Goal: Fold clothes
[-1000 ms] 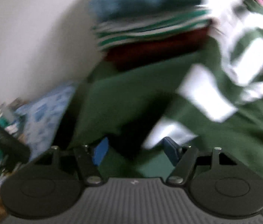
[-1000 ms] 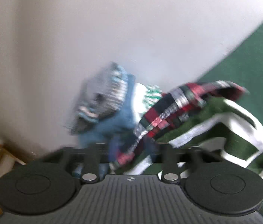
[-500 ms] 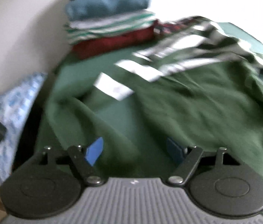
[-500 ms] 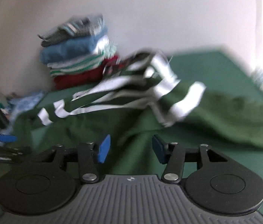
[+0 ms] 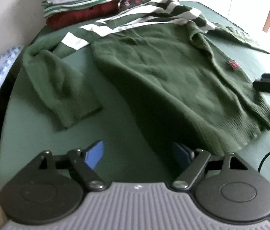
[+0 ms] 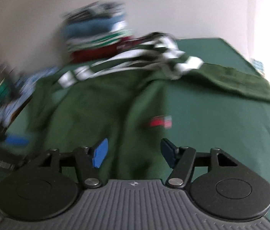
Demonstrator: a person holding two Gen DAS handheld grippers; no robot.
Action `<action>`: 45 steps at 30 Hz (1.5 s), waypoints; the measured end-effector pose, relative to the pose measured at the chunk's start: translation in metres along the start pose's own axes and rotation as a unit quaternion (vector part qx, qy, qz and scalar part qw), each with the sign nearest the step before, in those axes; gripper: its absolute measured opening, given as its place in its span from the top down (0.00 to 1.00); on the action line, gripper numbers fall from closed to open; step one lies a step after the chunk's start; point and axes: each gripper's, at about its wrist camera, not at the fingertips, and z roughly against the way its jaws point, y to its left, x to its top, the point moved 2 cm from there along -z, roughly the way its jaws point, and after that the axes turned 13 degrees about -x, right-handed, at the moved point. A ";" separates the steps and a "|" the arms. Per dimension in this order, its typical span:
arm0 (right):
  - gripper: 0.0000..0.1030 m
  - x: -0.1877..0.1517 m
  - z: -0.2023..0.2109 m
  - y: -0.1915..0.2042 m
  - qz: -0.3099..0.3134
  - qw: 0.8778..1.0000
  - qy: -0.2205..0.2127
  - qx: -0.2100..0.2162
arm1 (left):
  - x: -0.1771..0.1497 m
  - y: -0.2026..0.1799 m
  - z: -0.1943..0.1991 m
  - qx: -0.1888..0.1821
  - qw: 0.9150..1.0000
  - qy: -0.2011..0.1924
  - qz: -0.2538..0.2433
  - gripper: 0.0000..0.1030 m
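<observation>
Covering the whole surface, a green cloth-topped desk [image 5: 127, 130] carries everything. Largest on it is a dark green knitted sweater with white stripes [image 5: 169, 72], spread flat across the middle: its ribbed hem faces the near edge, one sleeve [image 5: 62, 88] lies out toward the left edge, and the striped part bunches toward the far edge. Lying open and unfolded like this, it seems laid out for folding. At the far left corner, against the wall, stands a stack of folded clothes in red, striped green-and-white and blue [image 5: 81, 3], likely kept there to leave working room. A small red label [image 5: 232, 65] shows near the sweater's right side.

The left gripper [image 5: 138, 153] hovers by the hem, its blue-padded fingers [image 5: 94, 155] apart and empty. The right gripper [image 6: 133, 153] hangs over the sweater's lower body, fingers likewise spread, gripping nothing.
</observation>
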 end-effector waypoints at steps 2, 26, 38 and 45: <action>0.44 -0.007 -0.003 0.009 0.027 1.000 0.010 -0.013 | -0.003 -0.004 0.000 0.011 1.000 -0.007 -0.005 0.17; 0.78 -0.033 -0.010 -0.008 -0.083 0.994 -0.005 -0.065 | -0.023 0.006 0.004 0.003 0.994 -0.094 0.047 0.24; 0.98 -0.036 -0.003 -0.064 -0.238 0.968 0.010 -0.076 | -0.011 -0.016 -0.006 -0.108 0.990 -0.084 0.037 0.01; 0.93 -0.044 -0.006 -0.075 -0.256 0.962 0.017 -0.089 | -0.001 -0.041 -0.025 -0.061 0.993 -0.092 -0.034 0.05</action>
